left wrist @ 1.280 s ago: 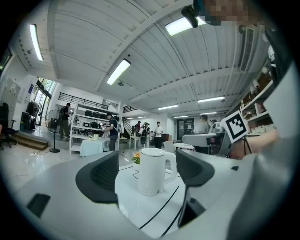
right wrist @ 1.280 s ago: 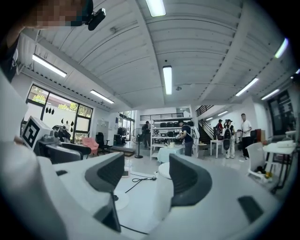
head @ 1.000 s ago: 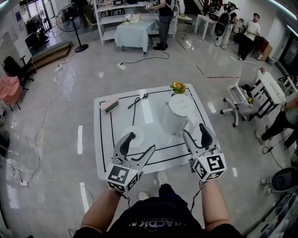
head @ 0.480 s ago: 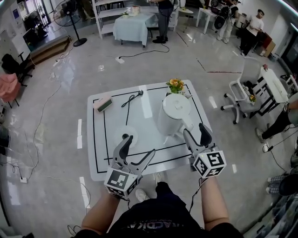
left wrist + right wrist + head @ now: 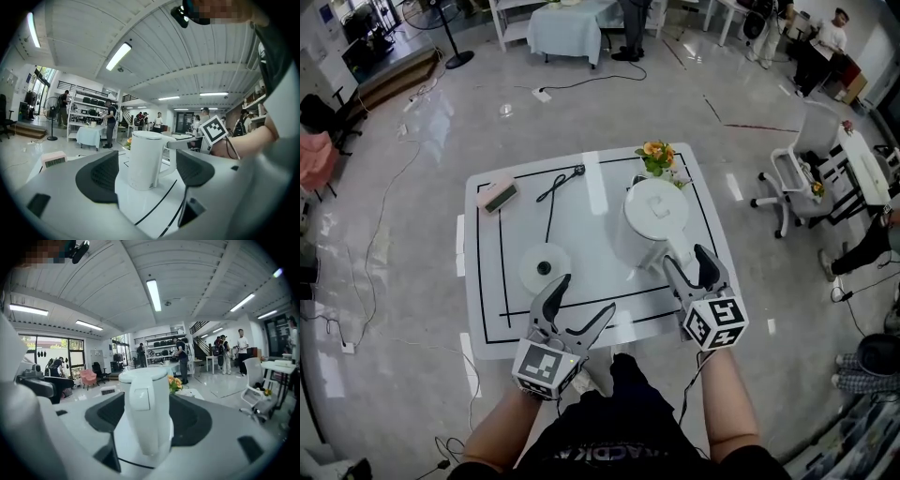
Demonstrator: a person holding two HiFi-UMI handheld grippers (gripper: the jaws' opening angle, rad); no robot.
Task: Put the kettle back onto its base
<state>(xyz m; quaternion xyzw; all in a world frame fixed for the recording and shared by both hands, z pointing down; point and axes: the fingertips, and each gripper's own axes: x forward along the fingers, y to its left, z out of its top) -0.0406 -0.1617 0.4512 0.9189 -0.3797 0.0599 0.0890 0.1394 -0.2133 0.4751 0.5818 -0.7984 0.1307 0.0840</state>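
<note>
A: In the head view, where was the kettle?

B: On the right half of the table, well apart from its round base, which lay to the left and a little nearer. The kettle stood upright, long axis vertical, with the handle pointing near, toward the person. The right gripper had a jaw on either side of that handle. The left gripper hung just near of the base, jaws spread, with nothing in them.

A: And the left gripper view?

B: Its two pads stood wide apart and gripped nothing. The kettle showed farther off on the table, upright, its handle sticking out to the right toward the other gripper.

A: The right gripper view?

B: The handle ran top to bottom straight down the middle between the jaws. There was a gap on each side, so they were open around it, not clamped.

A: How would you have done the step well?

B: I judged it a grasp about to be made. Close squarely and firmly high on the handle, since a kettle hung by its handle wants to swing. Lift it straight, keep it upright and carry it left. Then lower it centred over the dark hub of the base, with the left gripper held out of the way.
</note>
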